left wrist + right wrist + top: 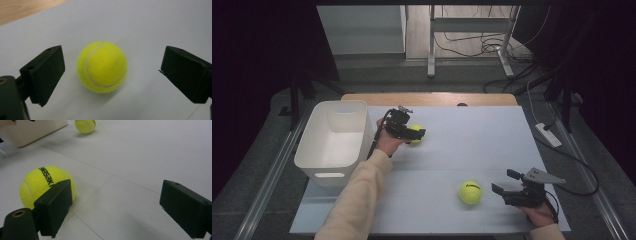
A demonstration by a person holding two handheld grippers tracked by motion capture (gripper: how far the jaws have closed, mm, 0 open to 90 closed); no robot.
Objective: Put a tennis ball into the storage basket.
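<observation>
Left gripper (112, 75) spread wide around a tennis ball (102, 66).
Frame centre; jaws seemingly not touching it. Right gripper (506, 182) gapes, lower right.

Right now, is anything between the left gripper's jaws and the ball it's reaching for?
No. The left gripper is open, and the tennis ball sits on the bare white table between its jaws, touching neither. Nothing visible lies in the gap.

Dim room, dark at both frame edges. Upper centre: grey floor (377, 75), metal desk legs (431, 45), tangled cables (492, 47). Right of centre: white power strip (548, 135). Centre: wooden table (427, 98) under pale sheet (477, 135).
</observation>
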